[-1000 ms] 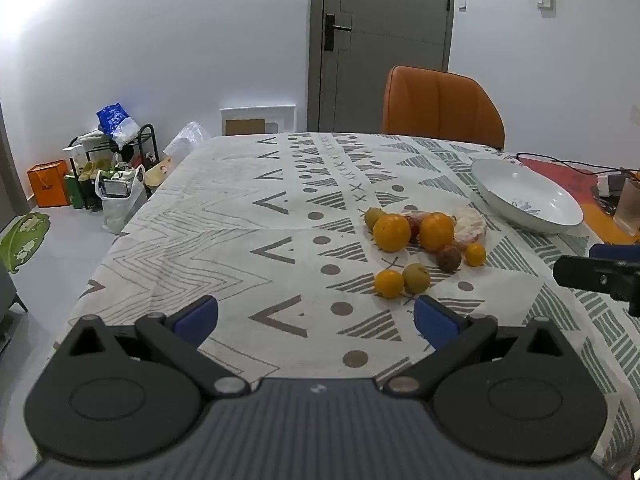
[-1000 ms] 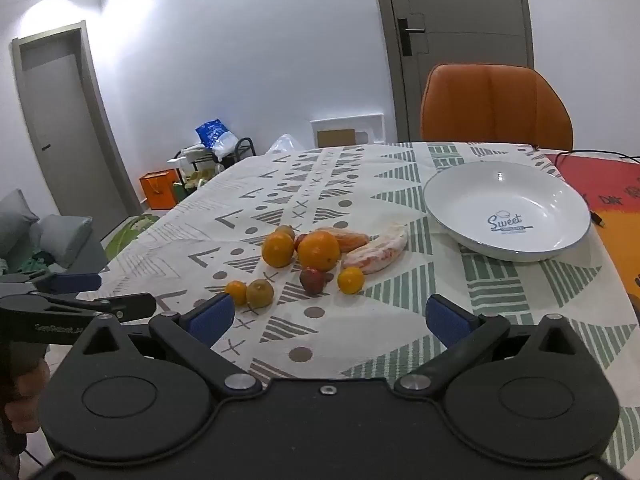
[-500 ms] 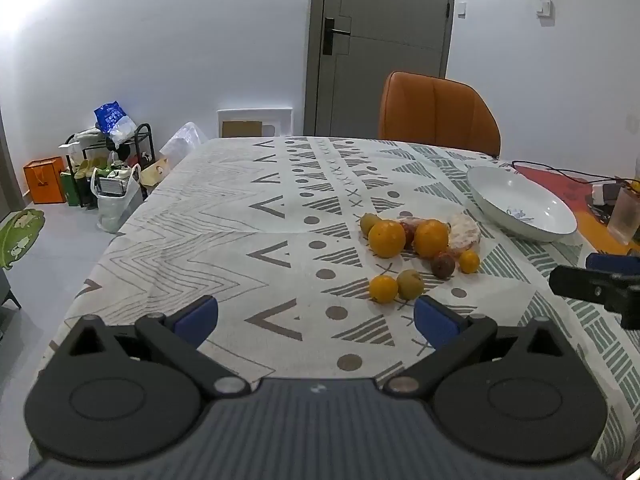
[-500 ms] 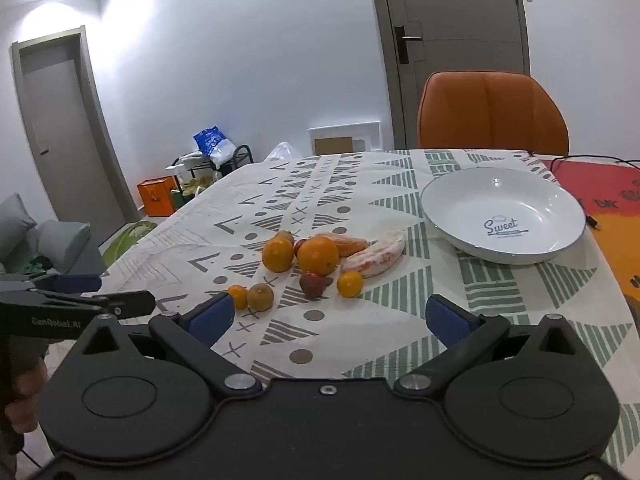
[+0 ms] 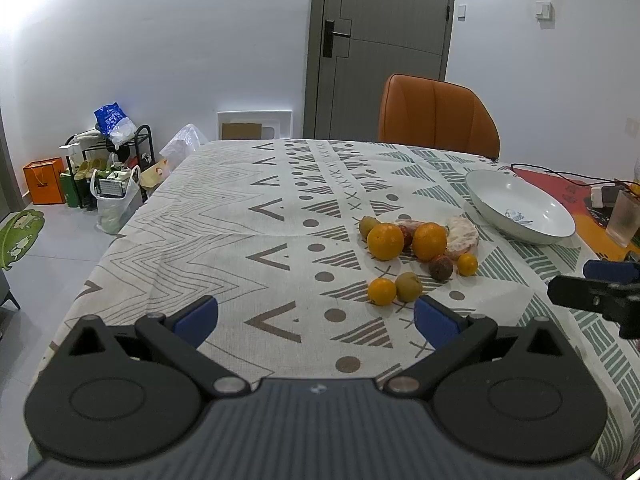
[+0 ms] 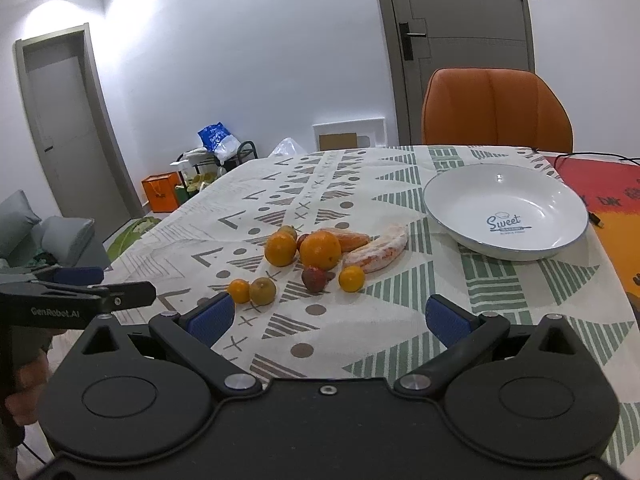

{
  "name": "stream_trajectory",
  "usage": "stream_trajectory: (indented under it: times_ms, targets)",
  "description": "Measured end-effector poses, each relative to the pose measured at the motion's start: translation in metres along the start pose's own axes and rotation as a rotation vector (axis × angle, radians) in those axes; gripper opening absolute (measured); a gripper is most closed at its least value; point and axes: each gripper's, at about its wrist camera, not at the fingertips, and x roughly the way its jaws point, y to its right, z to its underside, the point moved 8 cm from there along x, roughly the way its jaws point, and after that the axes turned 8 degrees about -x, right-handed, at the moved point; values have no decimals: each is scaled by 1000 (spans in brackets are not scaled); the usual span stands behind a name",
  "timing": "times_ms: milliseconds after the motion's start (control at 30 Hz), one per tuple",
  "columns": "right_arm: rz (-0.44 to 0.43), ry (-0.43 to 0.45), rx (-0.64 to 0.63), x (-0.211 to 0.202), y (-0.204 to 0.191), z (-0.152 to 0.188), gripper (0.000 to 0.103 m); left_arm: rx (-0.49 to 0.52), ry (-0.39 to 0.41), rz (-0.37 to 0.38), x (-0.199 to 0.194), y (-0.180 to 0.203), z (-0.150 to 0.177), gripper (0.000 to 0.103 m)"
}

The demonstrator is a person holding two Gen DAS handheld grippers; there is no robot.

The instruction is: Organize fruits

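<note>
Fruits [image 6: 316,260] lie loose on the patterned tablecloth [image 6: 360,340], at 12 o'clock from the right gripper [image 6: 328,316] and 1 o'clock from the left gripper [image 5: 316,316]; both are spread wide, grasping nothing. Beyond the pile, at 2 o'clock, sits a white bowl [image 6: 506,248].

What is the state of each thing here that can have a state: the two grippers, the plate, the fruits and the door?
left gripper: jaws open, holding nothing.
right gripper: jaws open, holding nothing.
white plate: upright on the table, no fruit in it.
fruits: all loose on the tablecloth, beside the plate.
grey door: closed.
orange chair: at the far side of the table, nobody in it.
</note>
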Motion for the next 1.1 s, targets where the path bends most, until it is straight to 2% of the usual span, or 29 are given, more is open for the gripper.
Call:
stream_trajectory:
  times_ms: [1100]
  targets:
    - [-24, 36, 22, -4, 5, -3, 103, -8, 8, 19, -4, 1, -2, 103]
